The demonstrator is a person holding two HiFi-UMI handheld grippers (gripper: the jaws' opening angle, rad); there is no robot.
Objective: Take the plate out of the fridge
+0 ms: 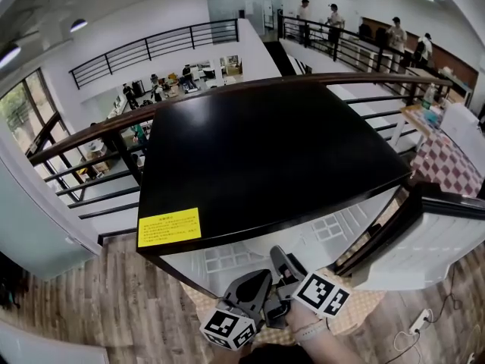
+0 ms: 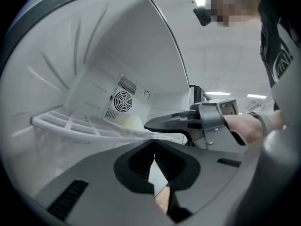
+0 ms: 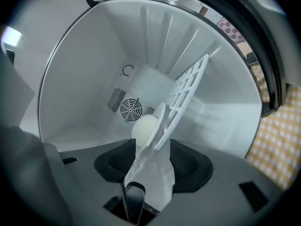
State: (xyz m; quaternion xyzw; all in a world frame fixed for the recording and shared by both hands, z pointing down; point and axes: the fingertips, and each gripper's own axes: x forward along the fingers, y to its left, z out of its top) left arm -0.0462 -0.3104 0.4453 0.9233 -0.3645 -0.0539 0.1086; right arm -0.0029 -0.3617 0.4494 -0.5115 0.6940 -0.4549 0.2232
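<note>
— Where is the plate (image 3: 153, 171)?
— In the fridge (image 1: 265, 158), lying flat on the white shelf (image 3: 190, 81). In the right gripper view the plate comes edge-on toward the camera, and its near rim reaches in between my jaws.
— Do you have hold of it?
— No. My right claw (image 3: 153, 145) stands wide, one jaw on either side of the rim, and the pads do not press on it.
— Is anything on the plate?
— A pale round lump (image 3: 144, 131) shows at its far end. What it is I cannot tell.
— And behind that?
— The shelf is a white grid that runs to the back wall (image 3: 141, 86). Near the lump on that wall is a round fan grille (image 3: 130, 108) with a slotted vent (image 3: 115, 99) beside it.
— Your other claw?
— My left claw (image 2: 154, 154) is just beside the right one at the mouth of the fridge. Its jaws are drawn together with nothing between them. In the left gripper view my right hand (image 2: 251, 128) shows behind the right claw, and one dark jaw of that claw reaches in just above the shelf's front edge.
— And from above?
— The fridge has a black top with a yellow label (image 1: 169, 227) near its front left corner. Its door (image 1: 447, 237) stands open on the right. Both claws sit at the open front, with a yellow checked mat (image 1: 364, 305) beneath them on a wooden floor (image 1: 91, 302).
</note>
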